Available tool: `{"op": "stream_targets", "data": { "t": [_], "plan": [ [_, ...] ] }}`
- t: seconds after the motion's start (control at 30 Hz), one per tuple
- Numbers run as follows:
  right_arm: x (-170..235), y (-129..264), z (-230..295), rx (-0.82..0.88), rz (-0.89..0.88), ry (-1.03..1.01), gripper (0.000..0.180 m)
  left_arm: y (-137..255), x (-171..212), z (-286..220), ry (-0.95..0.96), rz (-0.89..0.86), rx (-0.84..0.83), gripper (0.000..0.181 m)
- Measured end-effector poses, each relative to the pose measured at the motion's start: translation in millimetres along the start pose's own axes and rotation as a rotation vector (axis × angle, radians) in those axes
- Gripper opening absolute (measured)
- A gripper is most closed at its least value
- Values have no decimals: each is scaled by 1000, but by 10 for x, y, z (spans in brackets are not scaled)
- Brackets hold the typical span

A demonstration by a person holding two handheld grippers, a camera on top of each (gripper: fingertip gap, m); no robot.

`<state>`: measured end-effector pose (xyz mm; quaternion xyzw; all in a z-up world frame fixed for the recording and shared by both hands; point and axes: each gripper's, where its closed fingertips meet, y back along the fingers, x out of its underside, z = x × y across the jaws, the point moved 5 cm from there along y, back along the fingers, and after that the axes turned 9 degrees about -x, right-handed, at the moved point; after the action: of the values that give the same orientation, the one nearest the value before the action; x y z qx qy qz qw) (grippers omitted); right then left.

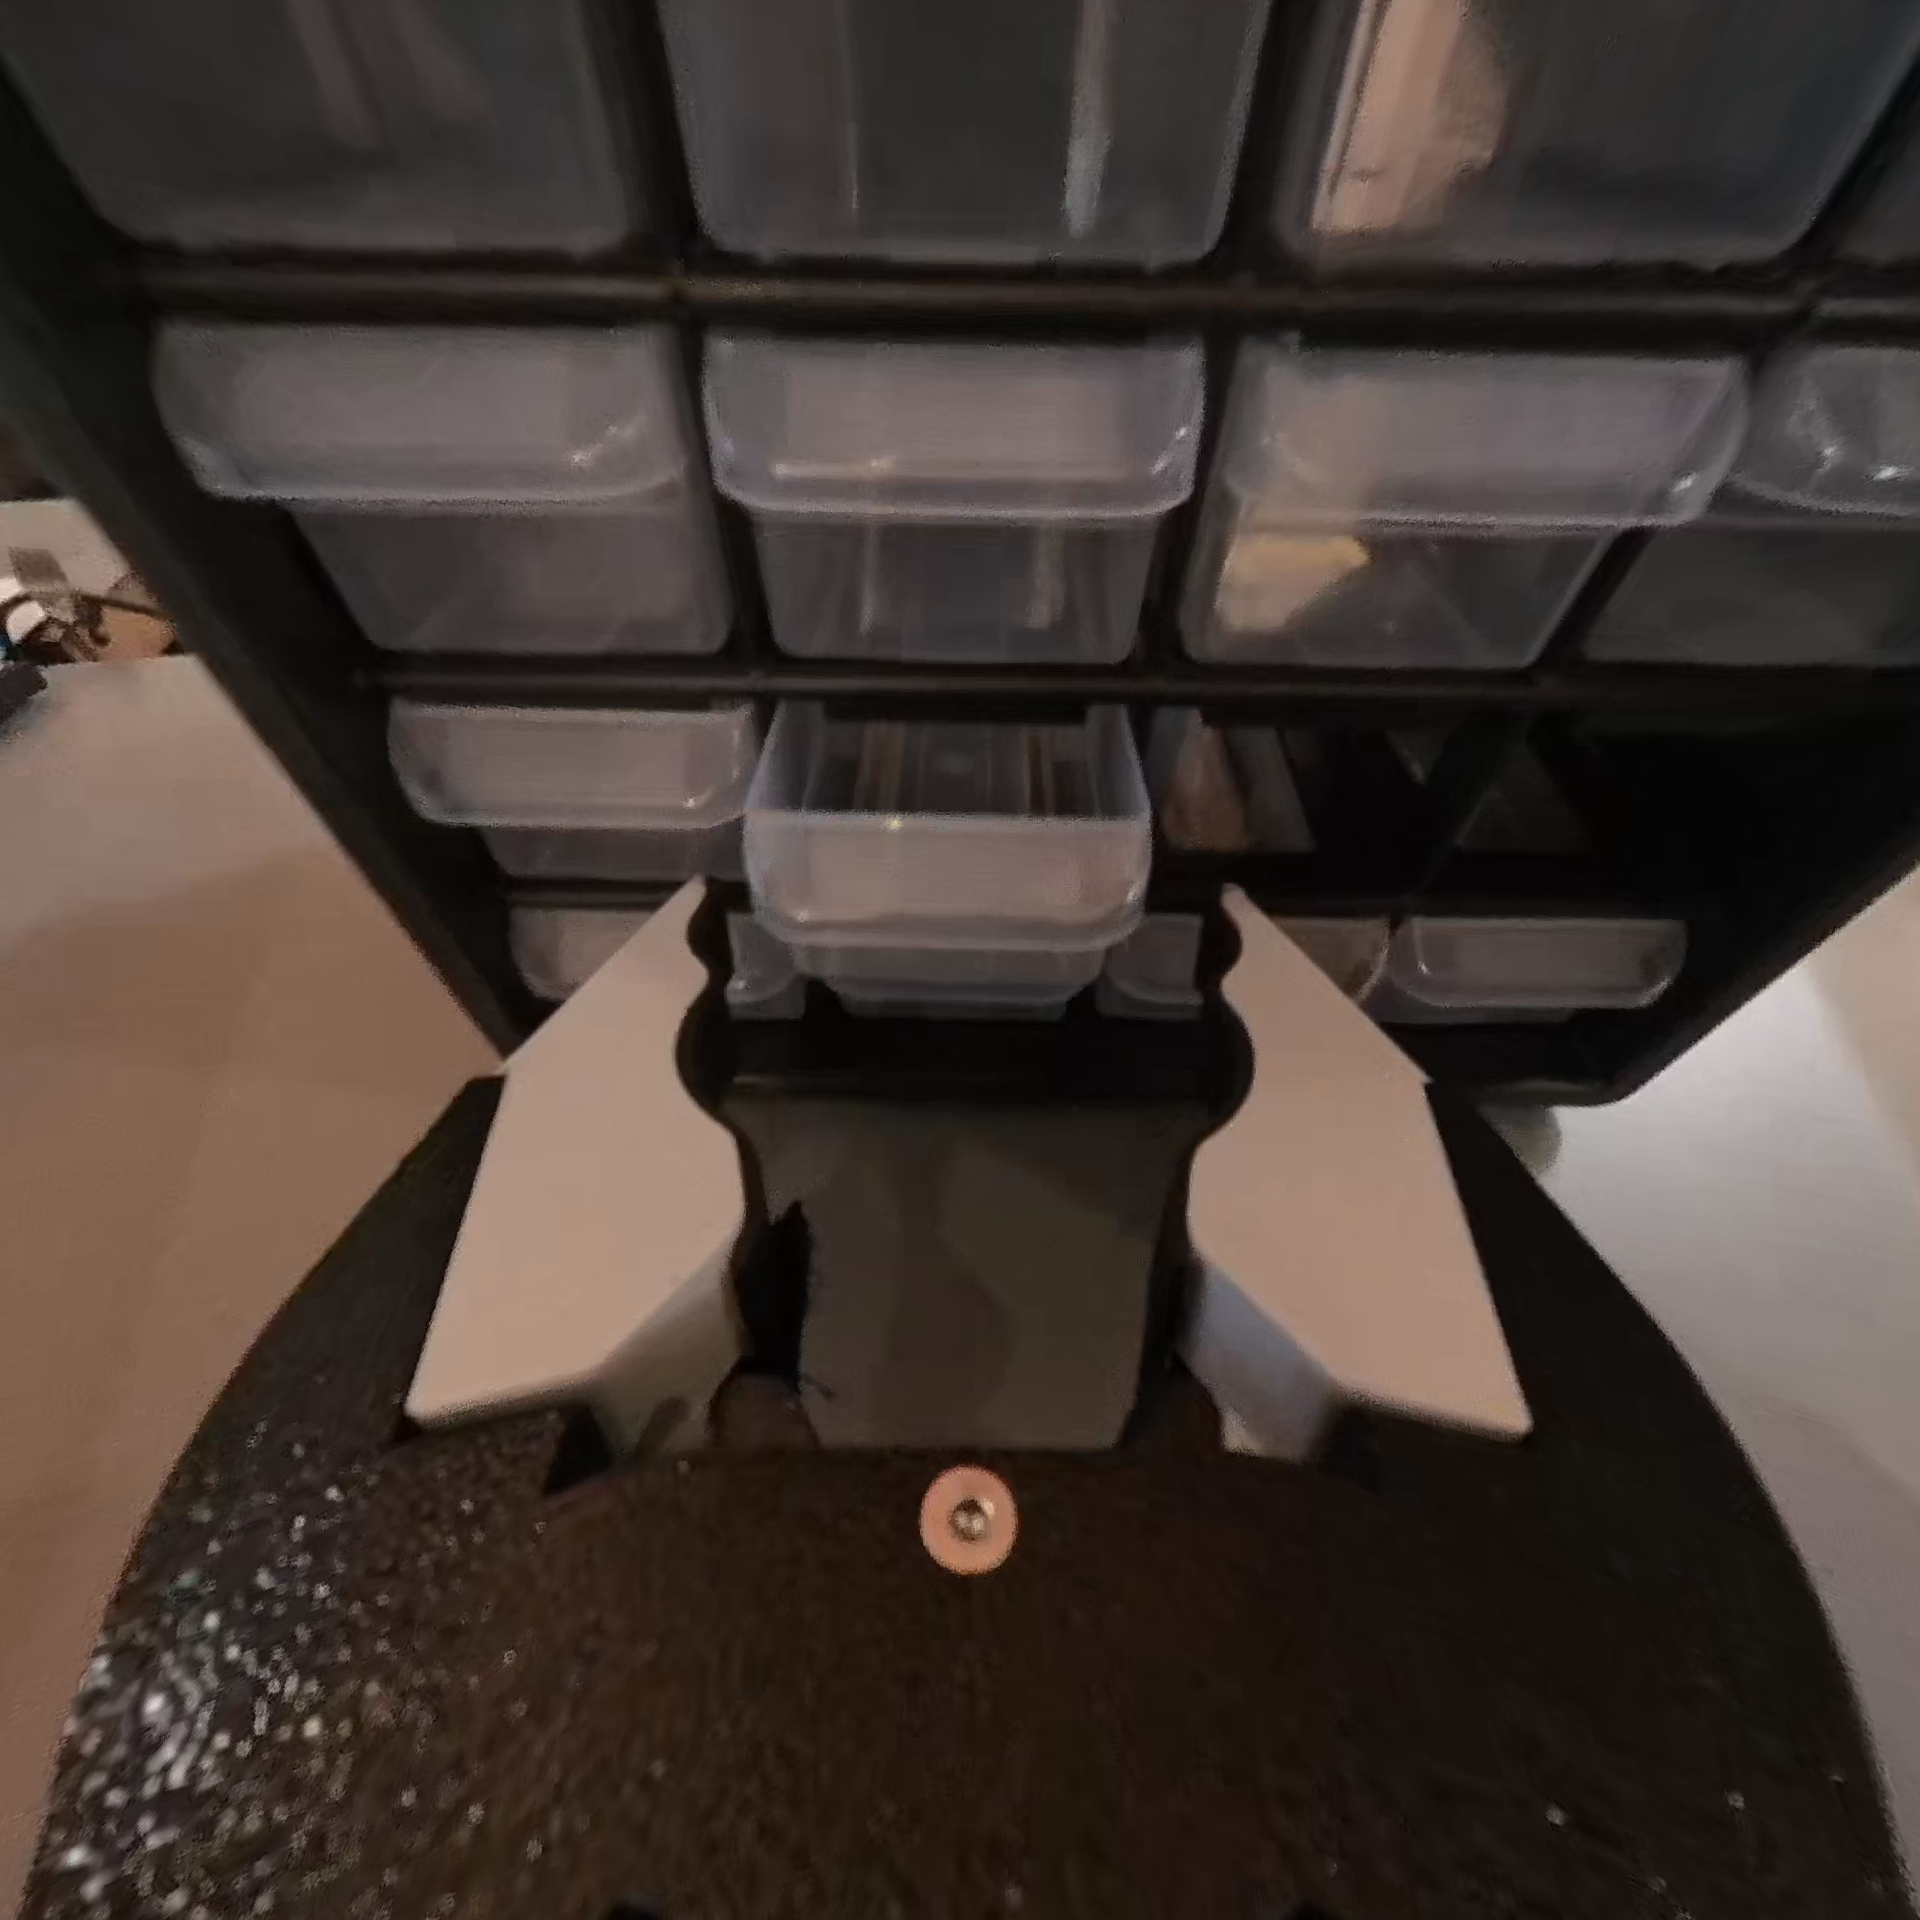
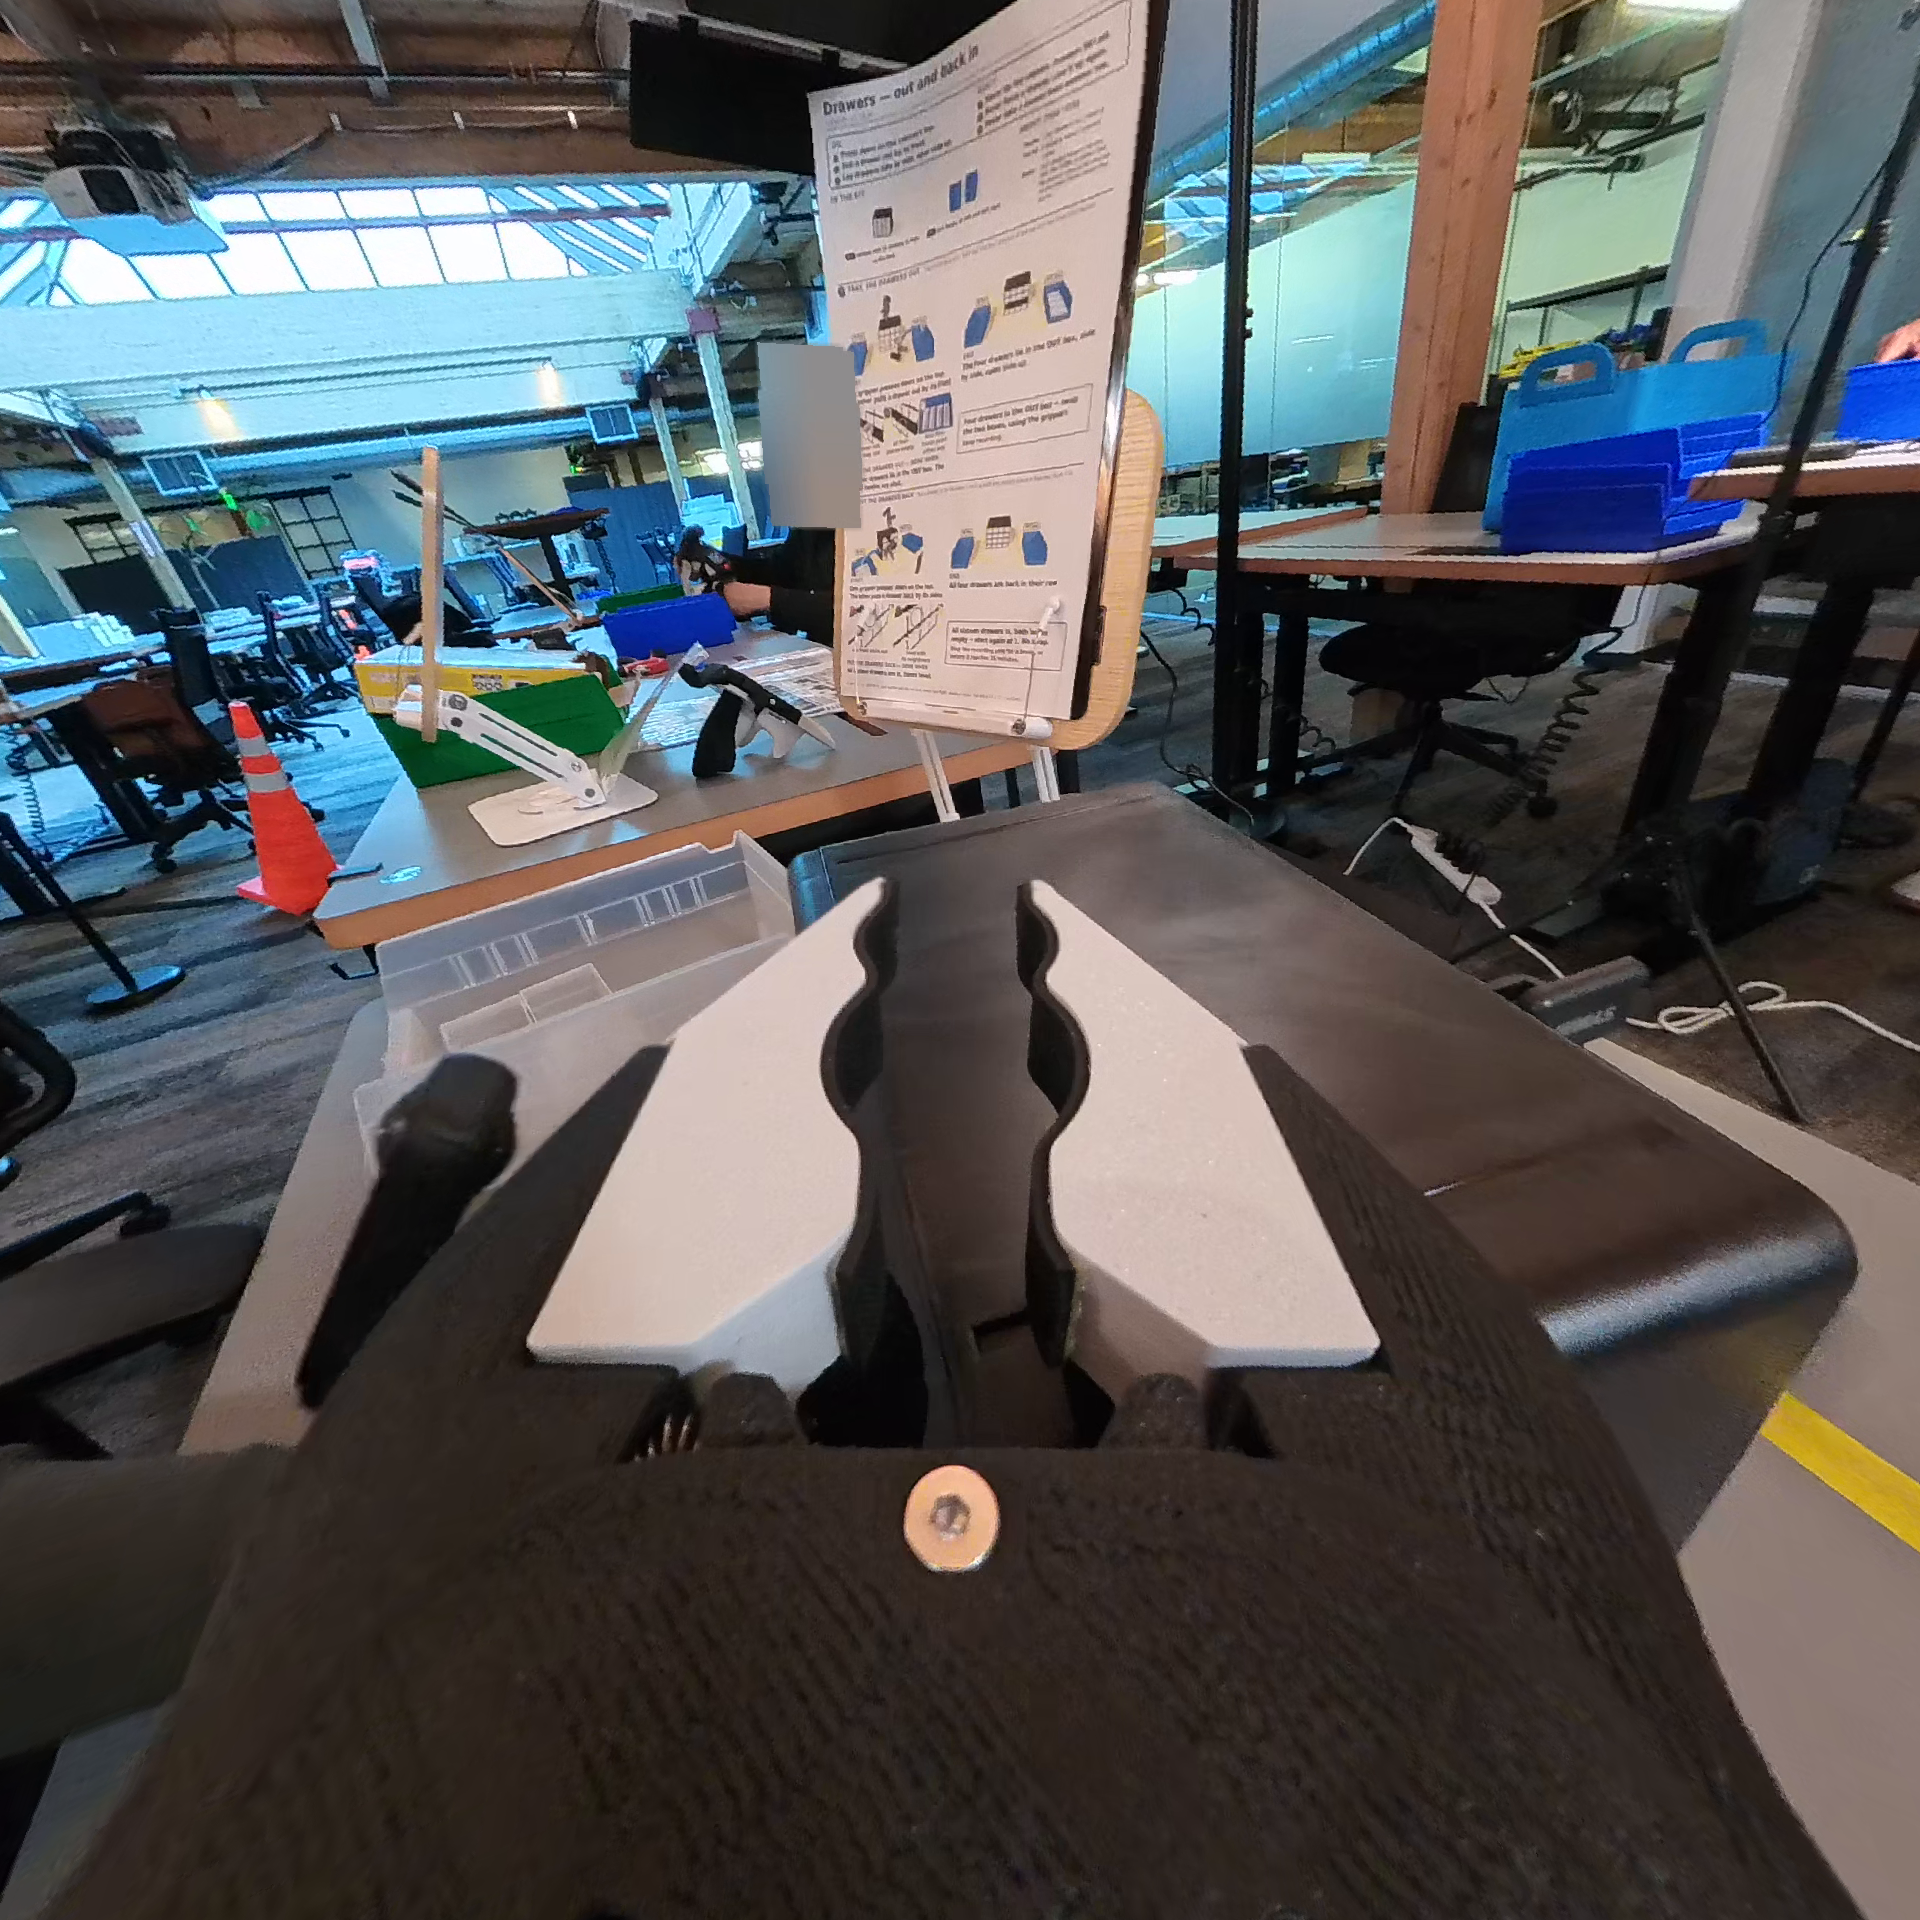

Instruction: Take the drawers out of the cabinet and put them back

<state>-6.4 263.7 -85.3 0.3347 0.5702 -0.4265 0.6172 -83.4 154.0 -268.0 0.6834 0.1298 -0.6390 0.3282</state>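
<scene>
Third-row drawer [image 1: 948, 862] is seen part-out of cabinet [image 1: 312, 665]; two slots beside it emptied. Left gripper [image 1: 961, 945] jaws wide, empty. Right gripper [image 2: 956, 914] jaws narrowly parted, nothing held, resting on cabinet top.

This is a big open workshop office. It has long brown work tables [image 2: 665, 831], black rolling chairs [image 2: 1455, 665], and an orange traffic cone [image 2: 278, 821] on the grey wood floor [image 2: 208, 1049]. Stacked blue plastic bins [image 2: 1621, 457] sit on one table under a high ceiling with skylight windows [image 2: 312, 249].
</scene>
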Motion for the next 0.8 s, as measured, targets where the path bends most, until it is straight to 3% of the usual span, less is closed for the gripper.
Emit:
{"op": "stream_targets", "data": {
  "t": [0.2, 0.57, 0.7, 0.8],
  "plan": [
    [-2, 0, -8, 2, 0, -5, 21, 470, -32, -95, 6, -211, 147, 74],
    [9, -30, -3, 22, 25, 9, 21, 235, -204, -162, -50, -177, 199, 90],
    [9, -31, -3, 26, 26, 11, 21, 695, -294, 125, -29, -201, 213, 91],
    [6, -28, -5, 22, 20, 6, 21, 1123, -501, 658, -10, -213, 175, 90]
  ]
}}
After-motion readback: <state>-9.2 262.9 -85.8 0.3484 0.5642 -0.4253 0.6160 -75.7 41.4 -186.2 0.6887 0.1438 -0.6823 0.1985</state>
